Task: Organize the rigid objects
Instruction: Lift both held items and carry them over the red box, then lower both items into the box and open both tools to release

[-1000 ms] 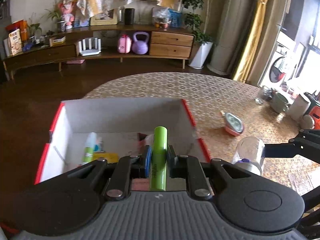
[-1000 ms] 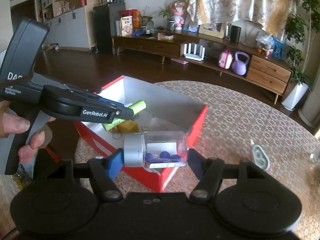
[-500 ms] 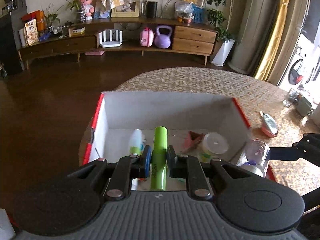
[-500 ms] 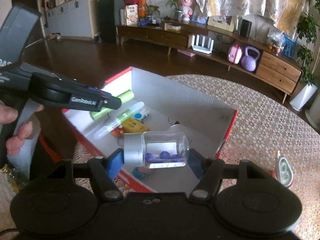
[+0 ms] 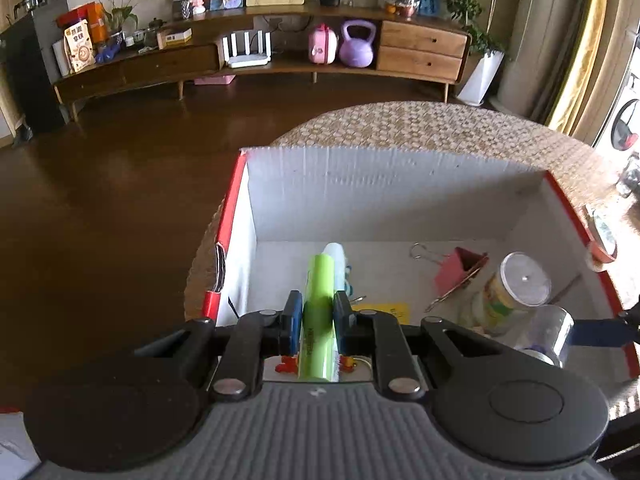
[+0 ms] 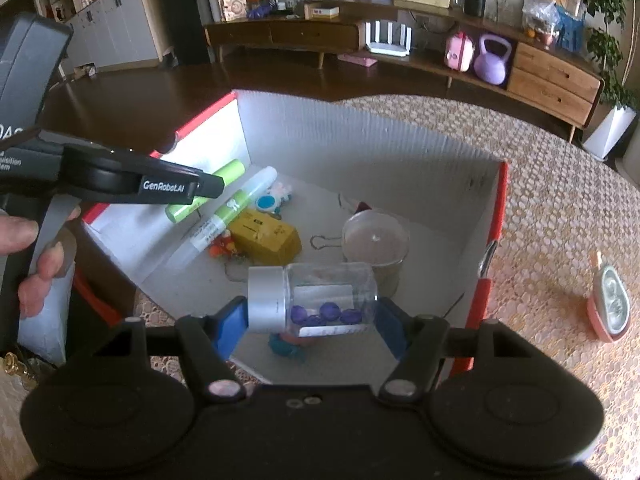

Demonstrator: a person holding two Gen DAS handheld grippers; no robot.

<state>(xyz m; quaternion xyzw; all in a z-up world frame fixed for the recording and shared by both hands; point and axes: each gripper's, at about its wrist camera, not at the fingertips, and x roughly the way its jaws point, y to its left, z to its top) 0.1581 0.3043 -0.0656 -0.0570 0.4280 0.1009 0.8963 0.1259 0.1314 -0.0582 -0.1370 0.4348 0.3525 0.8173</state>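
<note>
My left gripper (image 5: 316, 312) is shut on a lime green tube (image 5: 318, 320), held lengthwise over the left part of a red box with white inner walls (image 5: 384, 184). In the right wrist view the same green tube (image 6: 208, 192) sticks out past the left gripper's fingers (image 6: 200, 190). My right gripper (image 6: 312, 316) is shut on a clear jar with a silver lid and purple beads (image 6: 312, 300), held sideways over the box's near part. The clear jar (image 5: 550, 332) also shows at the right edge of the left wrist view.
In the box (image 6: 360, 128) lie a white marker (image 6: 228, 216), a yellow packet (image 6: 268, 236), a pink binder clip (image 5: 460, 270), a round lidded tub (image 6: 374, 240) and small toys. A pink-rimmed oval object (image 6: 610, 308) lies on the woven tablecloth (image 6: 560, 208). A hand (image 6: 36, 256) grips the left handle.
Both grippers have come down and forward over the box with their loads still held. The box now fills more of each view and its contents show plainly.
</note>
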